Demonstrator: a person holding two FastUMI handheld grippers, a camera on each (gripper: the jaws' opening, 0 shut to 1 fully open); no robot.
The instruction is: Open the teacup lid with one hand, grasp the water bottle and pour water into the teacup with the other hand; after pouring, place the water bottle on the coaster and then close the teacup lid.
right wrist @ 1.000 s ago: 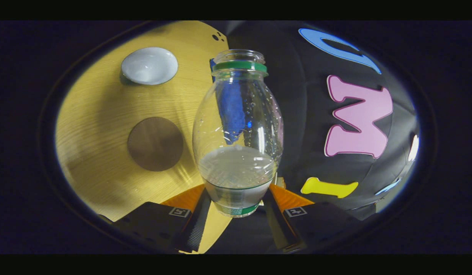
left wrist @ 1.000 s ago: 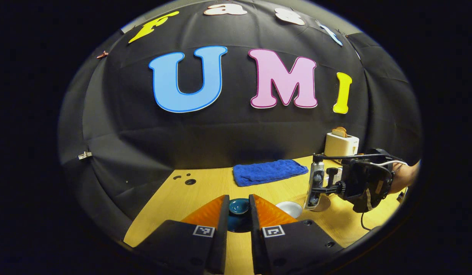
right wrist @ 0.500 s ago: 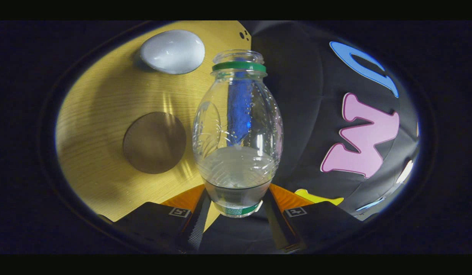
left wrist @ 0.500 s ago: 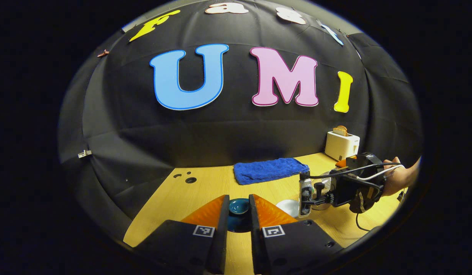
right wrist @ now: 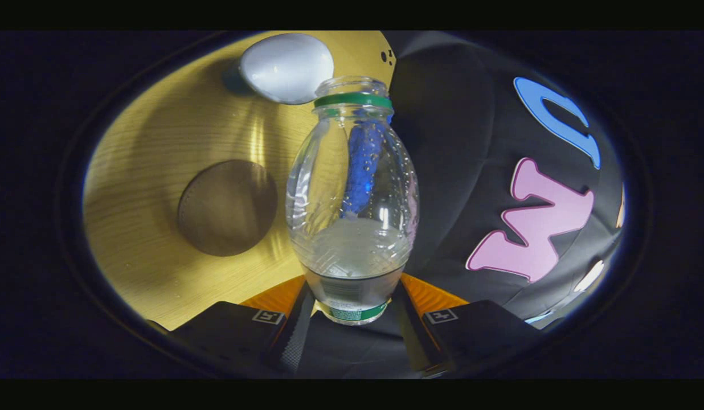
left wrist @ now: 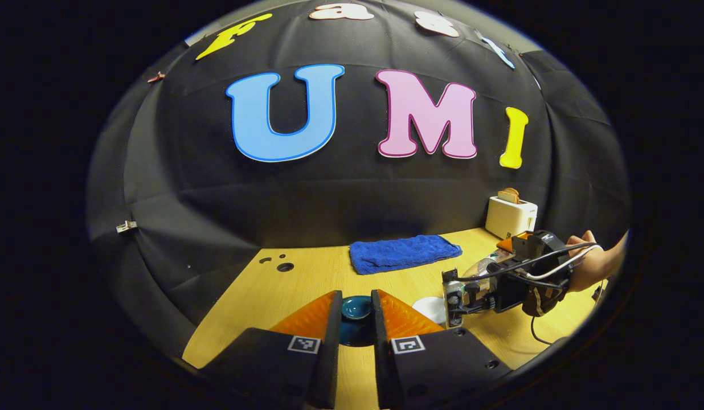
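Note:
In the left gripper view my left gripper (left wrist: 355, 327) is shut on the dark teal teacup lid (left wrist: 356, 308), held above the wooden table (left wrist: 306, 279). To its right sits the white teacup (left wrist: 427, 307), open. In the right gripper view my right gripper (right wrist: 352, 310) is shut on the base of a clear water bottle (right wrist: 352, 193) with a green neck ring, no cap and some water inside. The bottle is tipped sideways, its mouth close to the teacup (right wrist: 286, 67). The round brown coaster (right wrist: 226, 206) lies bare on the table beside it. The right gripper (left wrist: 460, 293) and bottle (left wrist: 478, 269) hang just right of the cup.
A blue towel (left wrist: 403, 253) lies at the back of the table, and a white toaster (left wrist: 510, 216) with bread stands at the back right. A hand (left wrist: 591, 265) holds the right gripper, with a cable trailing below it. Small holes (left wrist: 283, 266) mark the table's far left.
The right gripper has come lower and nearer the cup, tilting the bottle further onto its side; the bottle mouth now nearly meets the cup's rim. The left gripper holds still with the lid.

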